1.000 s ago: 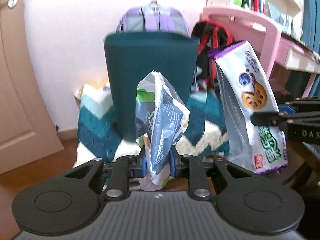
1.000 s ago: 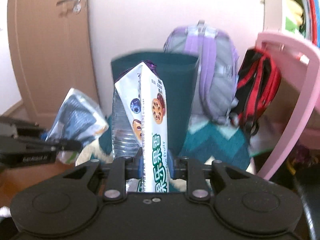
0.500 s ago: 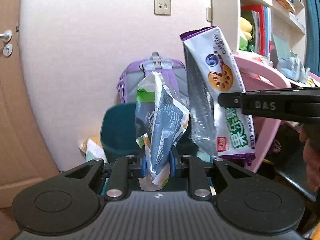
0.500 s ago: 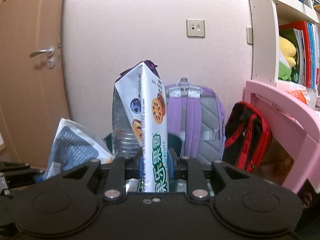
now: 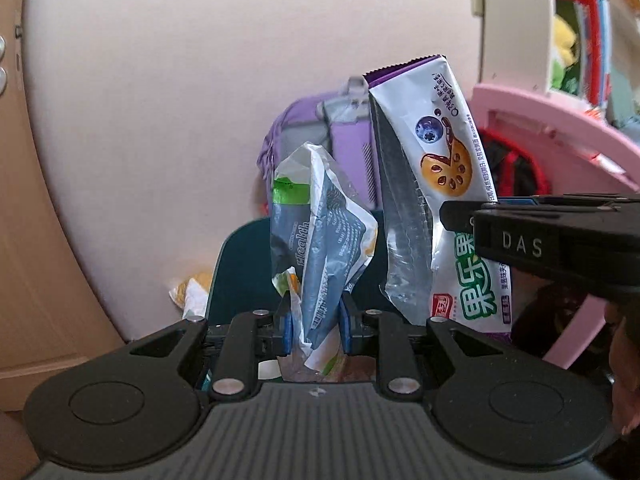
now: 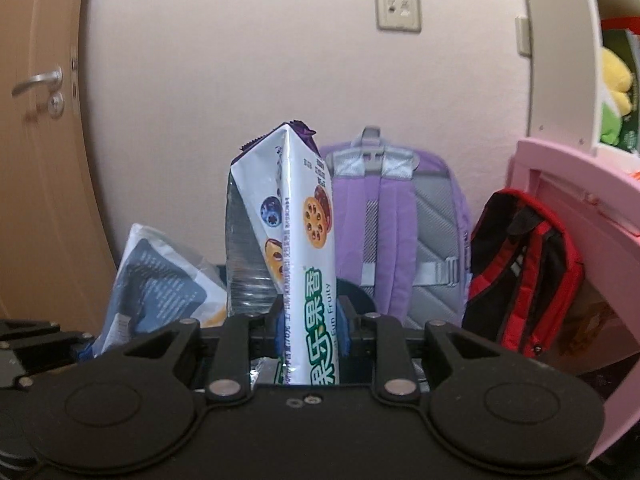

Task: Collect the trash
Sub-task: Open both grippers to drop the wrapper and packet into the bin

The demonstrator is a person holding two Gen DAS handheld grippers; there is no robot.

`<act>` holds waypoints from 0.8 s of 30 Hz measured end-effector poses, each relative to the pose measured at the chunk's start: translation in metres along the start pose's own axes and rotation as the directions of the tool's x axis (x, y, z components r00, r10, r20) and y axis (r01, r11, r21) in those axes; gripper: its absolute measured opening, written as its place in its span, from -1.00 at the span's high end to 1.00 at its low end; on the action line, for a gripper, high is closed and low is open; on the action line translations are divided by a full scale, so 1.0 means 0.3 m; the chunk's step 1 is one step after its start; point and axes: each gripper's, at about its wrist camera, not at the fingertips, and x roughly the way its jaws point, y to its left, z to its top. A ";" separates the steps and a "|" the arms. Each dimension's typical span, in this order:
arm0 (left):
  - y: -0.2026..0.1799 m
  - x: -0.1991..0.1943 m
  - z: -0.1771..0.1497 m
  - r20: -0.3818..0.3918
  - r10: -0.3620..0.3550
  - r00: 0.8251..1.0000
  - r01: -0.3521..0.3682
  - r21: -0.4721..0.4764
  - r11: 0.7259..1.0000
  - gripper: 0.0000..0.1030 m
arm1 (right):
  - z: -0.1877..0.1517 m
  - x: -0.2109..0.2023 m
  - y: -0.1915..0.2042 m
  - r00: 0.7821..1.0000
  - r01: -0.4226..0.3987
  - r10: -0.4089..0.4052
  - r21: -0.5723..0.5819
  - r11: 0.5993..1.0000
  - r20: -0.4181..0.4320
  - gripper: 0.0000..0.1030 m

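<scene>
Over bin [image 5: 244,272]: both tools gripping wrappers.

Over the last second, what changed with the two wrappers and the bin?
Both grippers rose and tipped up: the dark green bin dropped from filling the view to sitting low behind the wrappers. Nothing was released. The left gripper still pinches the crumpled blue-grey wrapper, and the right gripper still clamps the white cookie wrapper.

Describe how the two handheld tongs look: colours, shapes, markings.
Both tongs are matte black plastic with round disc-shaped side lobes, silver pivot screws and blue finger pads. The left tongs have a ribbed grey body; the right tongs show white "DAS" lettering on their side. No cables visible.
</scene>
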 end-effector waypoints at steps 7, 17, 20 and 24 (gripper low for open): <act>0.035 0.156 -0.010 -0.109 0.011 0.994 -0.015 -0.036 0.999 0.59 | -0.058 0.134 0.026 0.995 0.028 -0.033 -0.055 0.998 -0.099 0.45; 0.021 0.226 0.001 -0.154 0.004 0.988 -0.010 -0.036 0.999 0.35 | -0.092 0.155 0.043 0.989 0.015 -0.027 -0.085 0.996 -0.147 0.19; 0.014 0.218 0.009 -0.140 0.023 0.990 -0.029 -0.037 0.999 -0.01 | -0.084 0.127 0.033 0.991 0.020 -0.030 -0.074 0.997 -0.132 0.16; 0.013 0.166 0.010 -0.115 0.012 0.993 -0.018 -0.052 0.998 -0.30 | -0.072 0.082 -0.002 0.992 0.006 -0.010 -0.031 0.999 -0.128 0.04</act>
